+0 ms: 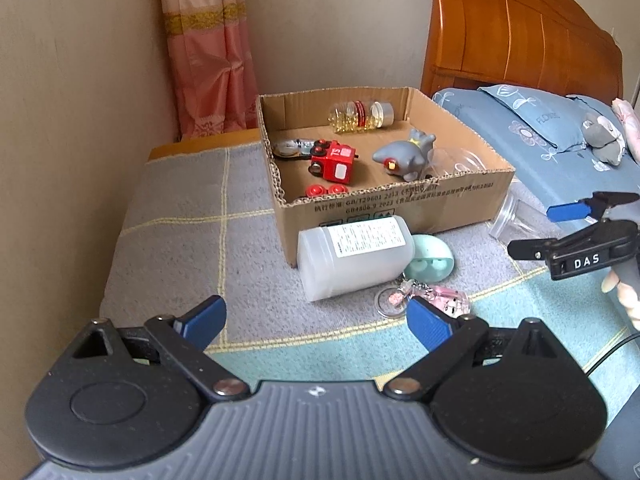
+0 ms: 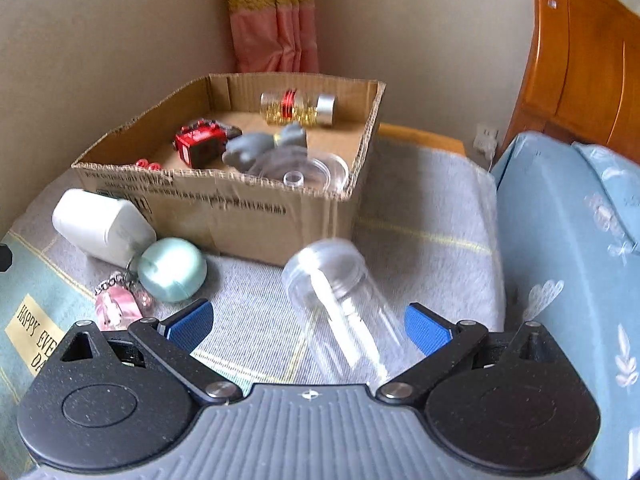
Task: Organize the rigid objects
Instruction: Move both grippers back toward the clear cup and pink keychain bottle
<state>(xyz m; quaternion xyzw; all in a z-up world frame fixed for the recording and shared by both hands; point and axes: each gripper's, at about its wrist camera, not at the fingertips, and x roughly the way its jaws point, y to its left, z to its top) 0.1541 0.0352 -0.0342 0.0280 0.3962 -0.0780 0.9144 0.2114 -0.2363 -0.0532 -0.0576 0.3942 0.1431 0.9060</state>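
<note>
Left wrist view: cardboard box (image 1: 384,208) sits in the centre of the frame on a grey checked blanket (image 1: 180,208); its top is open.
Items already in box: capsule bottle (image 1: 362,115) lying at the far wall; red toy truck (image 1: 334,160) near the middle; grey shark toy (image 1: 406,154) to its right; small red wheels (image 1: 326,189) at the near wall; a flat card-like item at the left wall, too unclear to name.
Right wrist view, added item: clear lid (image 2: 304,170) rests in the box's near right corner.
Items left outside: white bottle (image 1: 356,256) lying on its side, touching the box front; mint round case (image 1: 430,258) just beside it on the right; pink keychain (image 1: 424,298) in front of both; clear jar (image 2: 340,304) lying on the blanket at lower centre of the right wrist view.
Left gripper (image 1: 316,320): fingers spread wide, holding nothing, low in the frame and apart from the white bottle.
Right gripper (image 2: 308,324): fingers spread wide, nothing clamped; the clear jar lies between them, contact not confirmed because the frame is blurred.
Progress estimate: roughly half done; about five or six items boxed, four remain on the blanket.
Likely step in hand: pickup of the clear jar by the right gripper.
Remaining work: jar, white bottle, mint case and keychain into the box.
</note>
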